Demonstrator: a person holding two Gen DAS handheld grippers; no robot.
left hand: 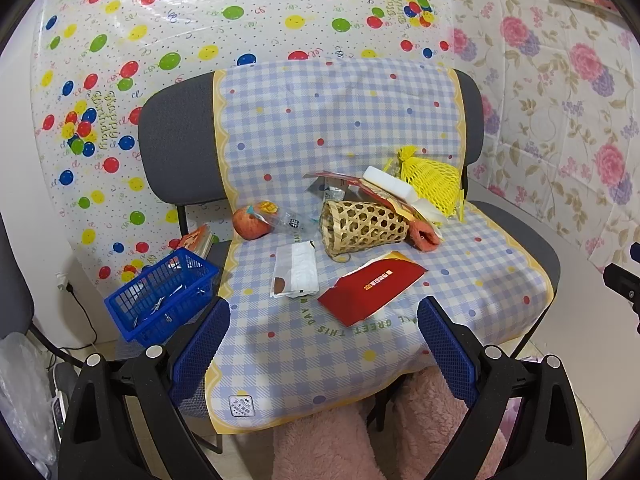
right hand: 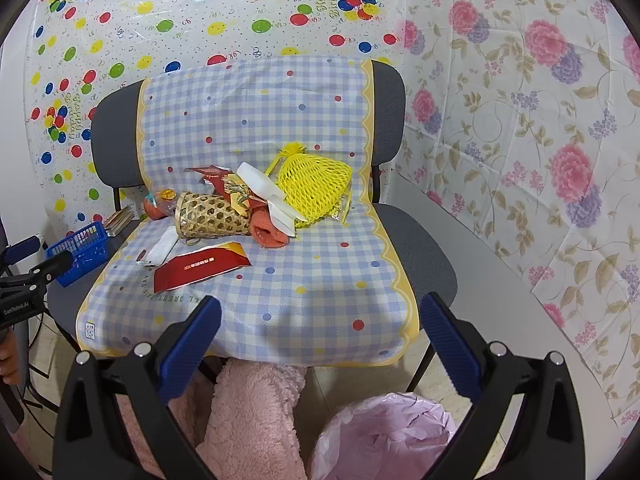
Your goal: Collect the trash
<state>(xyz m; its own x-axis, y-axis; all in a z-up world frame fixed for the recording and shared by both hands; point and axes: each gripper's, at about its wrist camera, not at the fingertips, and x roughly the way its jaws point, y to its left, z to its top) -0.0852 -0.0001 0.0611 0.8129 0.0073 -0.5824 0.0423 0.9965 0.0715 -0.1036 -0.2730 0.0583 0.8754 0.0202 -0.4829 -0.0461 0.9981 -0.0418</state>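
Two blue-padded fingers of the left claw (left hand: 324, 330) stand wide apart and released in the left wrist view, holding nothing, over the front edge of the checked cloth (left hand: 480, 280) that covers the chair seat (left hand: 532, 236). On the cloth lie a red envelope (left hand: 372, 286) nearest the front, a white wrapper (left hand: 296, 270) just left of it, and behind them a woven bamboo basket (left hand: 362, 226) on its side, an apple (left hand: 250, 222) and a yellow net bag (left hand: 432, 184) toward the back right corner. A blue plastic basket (left hand: 160, 294) sits at the seat's left edge. In the right wrist view the right claw (right hand: 320, 332) is likewise spread open and empty above the cloth's front edge, and a bin lined with a pink bag (right hand: 384, 436) stands on the floor below the seat's front right corner.
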